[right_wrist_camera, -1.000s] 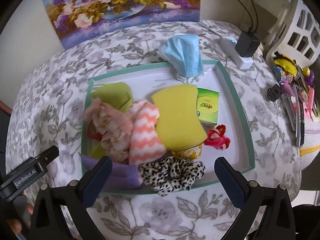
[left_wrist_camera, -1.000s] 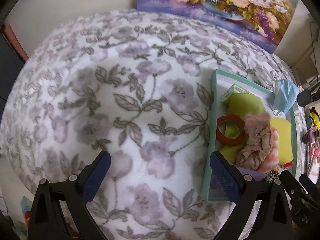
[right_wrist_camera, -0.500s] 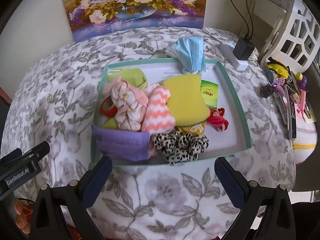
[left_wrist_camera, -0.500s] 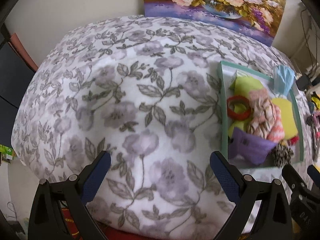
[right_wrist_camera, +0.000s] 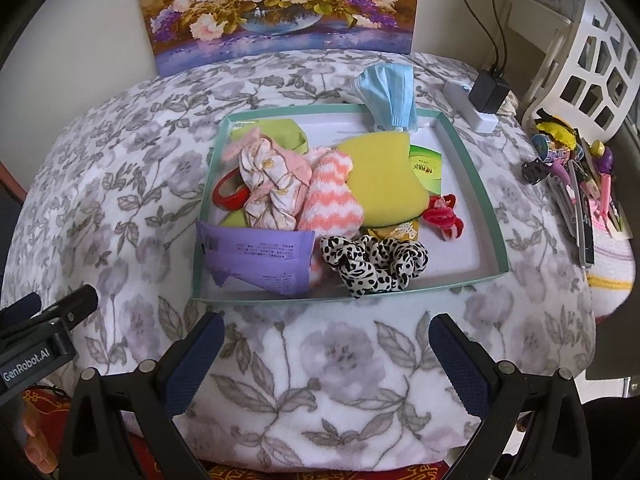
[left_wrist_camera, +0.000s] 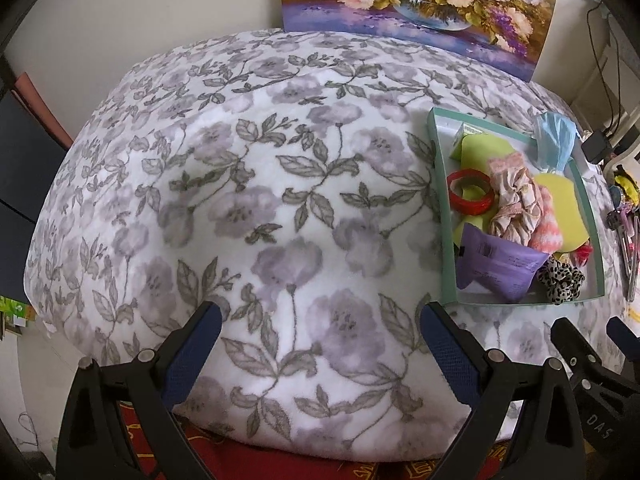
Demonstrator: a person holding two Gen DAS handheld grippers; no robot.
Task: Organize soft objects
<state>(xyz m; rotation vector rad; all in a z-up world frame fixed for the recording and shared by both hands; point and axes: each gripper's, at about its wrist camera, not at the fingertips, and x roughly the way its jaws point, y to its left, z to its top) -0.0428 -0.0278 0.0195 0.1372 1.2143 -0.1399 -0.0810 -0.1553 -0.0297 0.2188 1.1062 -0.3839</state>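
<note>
A green-rimmed tray (right_wrist_camera: 474, 184) (left_wrist_camera: 439, 184) sits on the floral blanket, filled with soft things: a leopard scrunchie (right_wrist_camera: 374, 262), a pink zigzag cloth (right_wrist_camera: 332, 200), a yellow sponge (right_wrist_camera: 380, 178), a floral pink scrunchie (right_wrist_camera: 268, 184), a purple packet (right_wrist_camera: 256, 258), a red ring (right_wrist_camera: 228, 194), a red hair tie (right_wrist_camera: 444, 216). A blue face mask (right_wrist_camera: 390, 94) hangs over the far rim. My right gripper (right_wrist_camera: 326, 344) is open over the blanket's near edge, short of the tray. My left gripper (left_wrist_camera: 320, 332) is open over bare blanket, left of the tray.
A flower painting (right_wrist_camera: 280, 4) leans on the wall behind. A white power strip with a black adapter (right_wrist_camera: 482, 96) lies past the tray. Hair clips and small items (right_wrist_camera: 572, 176) crowd the right side beside a white basket (right_wrist_camera: 592, 72). Red carpet (left_wrist_camera: 248, 462) shows below the blanket.
Both grippers have pulled back and up from the tray toward the blanket's near edge; the tray now looks smaller and farther. Both stayed open. The things in the tray have not moved.
</note>
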